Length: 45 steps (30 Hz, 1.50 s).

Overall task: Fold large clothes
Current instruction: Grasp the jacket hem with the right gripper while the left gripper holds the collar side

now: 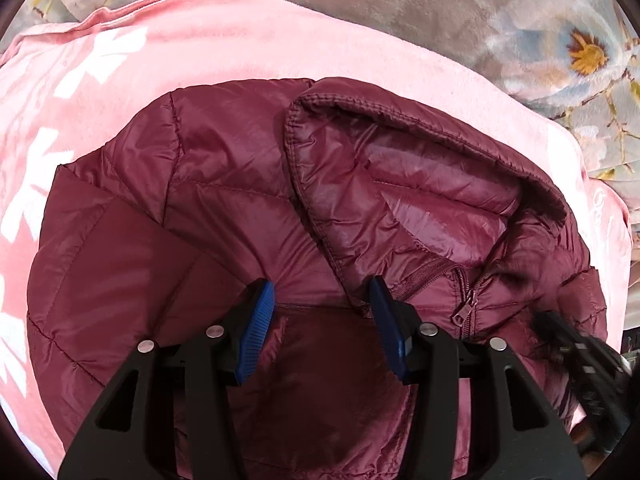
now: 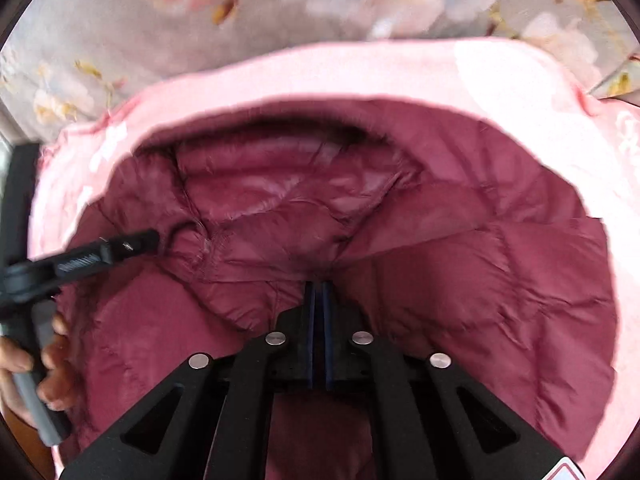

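Maroon jacket (image 1: pixel 248 208), puffy, light, slick; left tool (image 1: pixel 322 300) gapes empty, right tool (image 2: pixel 319 292) pinches its collar seam, the firmest hold.

Jacket (image 1: pixel 224 184) glossy quilted nylon-like cloth, pink blanket (image 1: pixel 224 40) matt fleecy, gripper pads (image 1: pixel 256 336) ribbed blue plastic

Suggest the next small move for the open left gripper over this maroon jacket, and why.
Probably lower the left gripper and close it on the jacket fabric by the hood: its jaws are open and empty, while the right gripper looks shut at a fold.
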Tool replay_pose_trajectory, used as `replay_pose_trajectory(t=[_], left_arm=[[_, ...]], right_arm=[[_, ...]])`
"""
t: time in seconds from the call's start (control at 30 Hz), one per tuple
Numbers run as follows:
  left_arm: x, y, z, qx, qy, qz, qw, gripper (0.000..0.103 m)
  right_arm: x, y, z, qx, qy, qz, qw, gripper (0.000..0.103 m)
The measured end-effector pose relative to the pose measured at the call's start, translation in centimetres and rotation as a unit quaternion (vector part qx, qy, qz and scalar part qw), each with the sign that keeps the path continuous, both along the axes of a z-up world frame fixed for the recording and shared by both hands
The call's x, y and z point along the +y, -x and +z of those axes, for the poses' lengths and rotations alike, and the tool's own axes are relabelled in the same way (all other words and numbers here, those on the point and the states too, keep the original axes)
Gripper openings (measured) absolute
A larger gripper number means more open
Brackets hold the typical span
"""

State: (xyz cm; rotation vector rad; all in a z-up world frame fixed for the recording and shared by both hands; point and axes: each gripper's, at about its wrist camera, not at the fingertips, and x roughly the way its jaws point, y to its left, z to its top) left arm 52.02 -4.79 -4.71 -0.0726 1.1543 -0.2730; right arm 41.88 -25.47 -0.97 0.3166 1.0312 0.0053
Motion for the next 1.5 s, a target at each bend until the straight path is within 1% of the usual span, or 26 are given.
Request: replay_pose_trajectory(t=[0.03,0.1,0.17,0.2,0.27,0.3,0.37,0.47,0.53,0.6,0.63,0.67,0.7,0.8,0.9,0.97,1.07,1.1,1.17,1.27,1.37,1.4,1.43,1.5], left_arm=[[0.1,0.1,0.2,0.001,0.003,0.001,1.0000,0.048],[0.1,0.4,1.1,-0.003,0.007,0.001,1.0000,0.046],[0.3,0.9,2.8,-0.023,0.017,-0.001,0.9996,0.046],[0.3,1.1,3.7,-0.034,0.023,0.001,0.9992,0.047],[0.3,1.1,5.6,-0.053,0.038,0.003,0.9979,0.047],[0.2,0.9,6.2,-0.059,0.042,0.003,0.9974,0.047],[-1.0,0.2,6.7,-0.063,0.040,0.003,0.9972,0.047],[-2.8,-1.1,4.7,-0.044,0.007,-0.005,0.9990,0.046],[-2.8,-1.2,2.7,-0.017,0.003,-0.009,0.9998,0.046],[-2.5,-0.9,0.6,0.003,0.002,-0.013,0.9999,0.047],[-2.5,-0.7,0.1,0.002,-0.002,-0.016,0.9999,0.048],[-2.5,-0.3,-0.2,-0.009,-0.007,-0.020,0.9997,0.048],[-2.5,0.1,-0.2,-0.016,-0.010,-0.024,0.9995,0.048],[-2.6,0.9,-0.4,-0.035,-0.023,-0.037,0.9984,0.048],[-2.9,1.7,-0.7,-0.061,-0.034,-0.054,0.9961,0.048],[-2.8,2.1,-0.8,-0.077,-0.034,-0.063,0.9945,0.048],[-1.4,2.8,-0.1,-0.089,-0.013,-0.061,0.9941,0.048],[-0.9,2.8,0.4,-0.091,0.000,-0.058,0.9942,0.046],[0.8,3.0,2.4,-0.109,0.031,-0.043,0.9926,0.046],[2.2,1.6,6.1,-0.138,0.056,-0.014,0.9887,0.046],[2.0,-1.3,9.2,-0.152,0.068,0.013,0.9859,0.047],[1.6,-2.5,9.7,-0.150,0.070,0.016,0.9861,0.048],[1.3,-3.4,10.0,-0.146,0.067,0.019,0.9868,0.048],[0.5,-5.2,9.9,-0.139,0.059,0.027,0.9882,0.049]], right_arm=[[-0.2,0.6,1.2,-0.020,0.000,-0.007,1.000,0.005],[-0.5,0.9,2.9,-0.047,-0.002,-0.017,0.999,0.006],[-0.6,0.6,4.4,-0.067,-0.010,-0.019,0.997,0.006],[-0.5,0.1,5.0,-0.077,-0.005,-0.020,0.997,0.006],[-0.4,-1.2,5.3,-0.079,-0.003,-0.022,0.997,0.006],[-0.5,-2.2,5.0,-0.075,-0.014,-0.023,0.997,0.006],[-0.6,-3.9,4.0,-0.060,-0.023,-0.031,0.997,0.006],[0.1,-4.9,1.9,-0.026,-0.029,-0.023,0.999,0.006],[0.9,-4.2,1.0,-0.016,-0.033,-0.003,0.999,0.005],[2.0,-3.2,0.2,-0.007,-0.003,0.020,1.000,0.005],[2.3,-2.9,-0.4,0.001,0.013,0.026,1.000,0.002],[2.3,-2.6,-1.0,0.007,0.019,0.027,0.999,0.000],[2.2,-2.5,-1.7,0.012,0.019,0.027,0.999,0.000],[1.6,-1.9,-2.5,-0.002,0.006,0.026,1.000,0.000],[1.4,-1.2,-2.9,-0.027,0.010,0.033,0.999,0.000],[1.3,-0.9,-3.0,-0.038,0.010,0.036,0.999,0.000],[0.3,-0.9,-2.8,-0.033,-0.020,0.034,0.999,0.000],[-0.1,-0.8,-2.4,-0.028,-0.033,0.028,0.999,0.000],[-0.7,-0.6,-1.0,-0.035,-0.033,0.014,0.999,0.002],[-1.6,-0.4,2.7,-0.075,-0.021,-0.002,0.997,0.002],[-2.8,-2.0,6.1,-0.104,-0.017,-0.028,0.994,0.002],[-3.1,-2.9,7.0,-0.113,-0.012,-0.041,0.993,0.002],[-3.4,-4.1,7.7,-0.118,-0.012,-0.052,0.992,0.003],[-4.1,-5.8,7.9,-0.116,-0.025,-0.064,0.991,0.003]])
